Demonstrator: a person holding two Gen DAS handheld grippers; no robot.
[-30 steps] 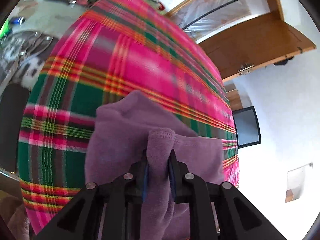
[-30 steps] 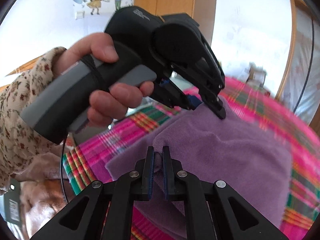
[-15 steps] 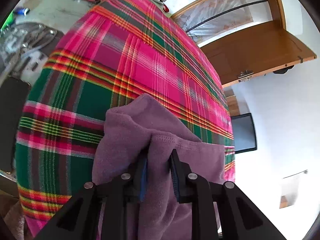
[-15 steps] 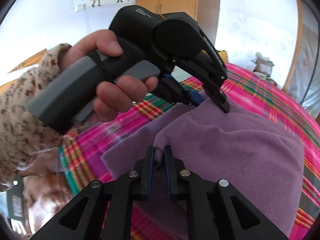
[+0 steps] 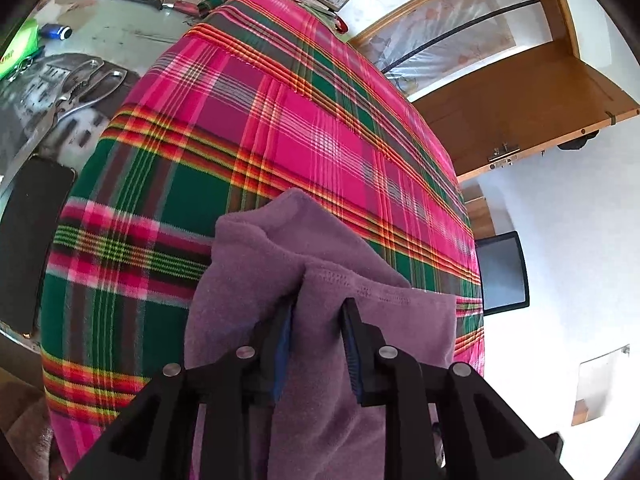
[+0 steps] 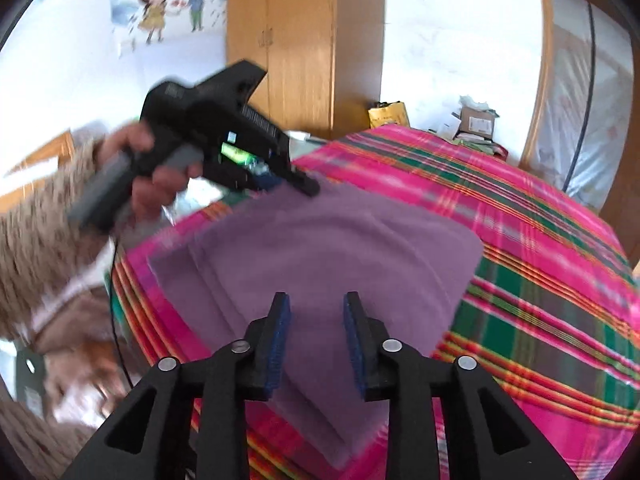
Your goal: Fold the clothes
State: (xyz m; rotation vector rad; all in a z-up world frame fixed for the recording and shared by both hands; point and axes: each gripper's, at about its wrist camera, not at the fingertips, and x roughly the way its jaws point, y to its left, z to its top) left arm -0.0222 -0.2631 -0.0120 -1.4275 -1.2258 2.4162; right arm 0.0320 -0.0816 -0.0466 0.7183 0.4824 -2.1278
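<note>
1. Tablecloth (image 6: 520, 216), pink and green plaid, covers the work surface; bare tabletop (image 5: 120, 32) with pliers (image 5: 80, 88) and clutter shows beyond its far edge in the left wrist view.

2. Garment (image 6: 320, 256), purple fleece, lies on the cloth toward the near edge. In the right wrist view it reads as a flat, roughly rectangular panel with layered edges along its left side, so at least one fold looks done. Judgement: task is mid-way; the panel is broad and likely needs another fold or smoothing.

3. Long axis of the garment, in the right wrist view, runs from the near lower edge up toward the far left corner. A stitched hem (image 5: 360, 284) shows in the left wrist view, running across just ahead of the jaws.

4. Left gripper (image 5: 320, 312): jaws opening, a raised ridge of fleece between them; the left pad touches cloth, the right pad appears to stand off it. Release seems under way, not finished.

5. Right gripper (image 6: 316, 312): jaws opening and well apart, nothing between them, garment flat beneath. It appears to have let go.

6. Person's hand (image 6: 160, 172) on the left tool is motion-blurred at the garment's far left corner.
</note>
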